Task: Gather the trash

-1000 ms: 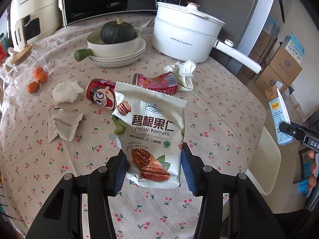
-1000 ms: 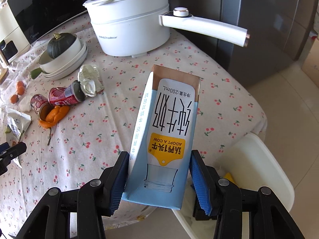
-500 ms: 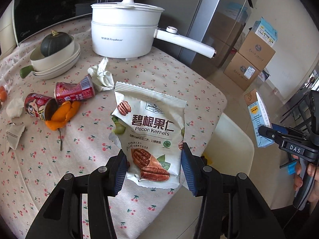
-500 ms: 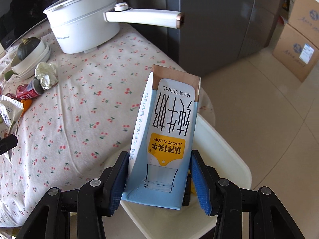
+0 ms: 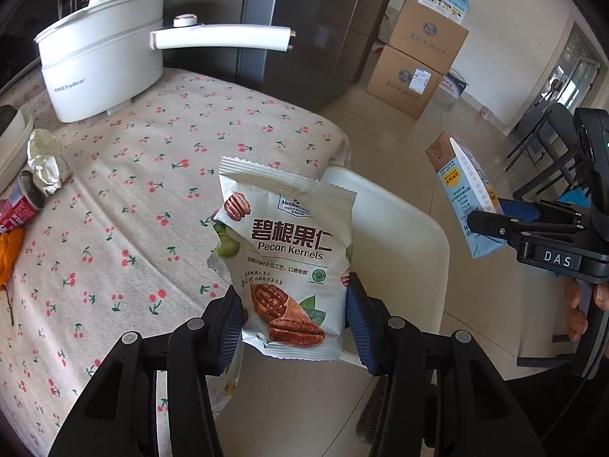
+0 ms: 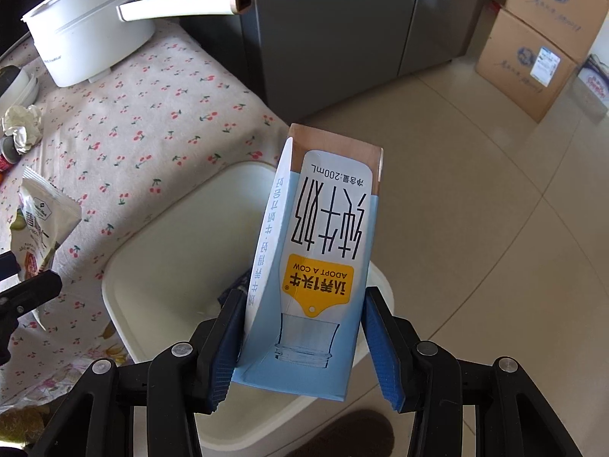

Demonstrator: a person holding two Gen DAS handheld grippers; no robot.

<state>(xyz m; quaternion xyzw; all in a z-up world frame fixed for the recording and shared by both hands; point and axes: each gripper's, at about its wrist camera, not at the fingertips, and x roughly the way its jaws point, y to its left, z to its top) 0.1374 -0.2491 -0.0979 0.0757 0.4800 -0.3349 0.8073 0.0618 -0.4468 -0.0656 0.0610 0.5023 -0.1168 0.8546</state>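
Observation:
My left gripper (image 5: 295, 316) is shut on a white pecan kernels bag (image 5: 285, 259), held over the table edge beside the white trash bin (image 5: 403, 228). My right gripper (image 6: 304, 346) is shut on a light blue milk carton (image 6: 319, 262), held upside down above the open bin (image 6: 167, 266). The carton also shows in the left wrist view (image 5: 464, 205), and the bag in the right wrist view (image 6: 38, 224). A crushed red can (image 5: 21, 200), crumpled tissue (image 5: 45, 163) and orange peel (image 5: 9, 251) lie on the cherry-print tablecloth at the left.
A white pot with a long handle (image 5: 102, 68) stands at the back of the table (image 5: 152, 190). A grey fridge (image 6: 342, 19) is behind it. Cardboard boxes (image 5: 418, 64) are stacked on the tiled floor. Dark items lie in the bin's bottom.
Both grippers have swung right, off the table toward the bin, carrying the bag and the carton. The carton now hangs over the bin opening.

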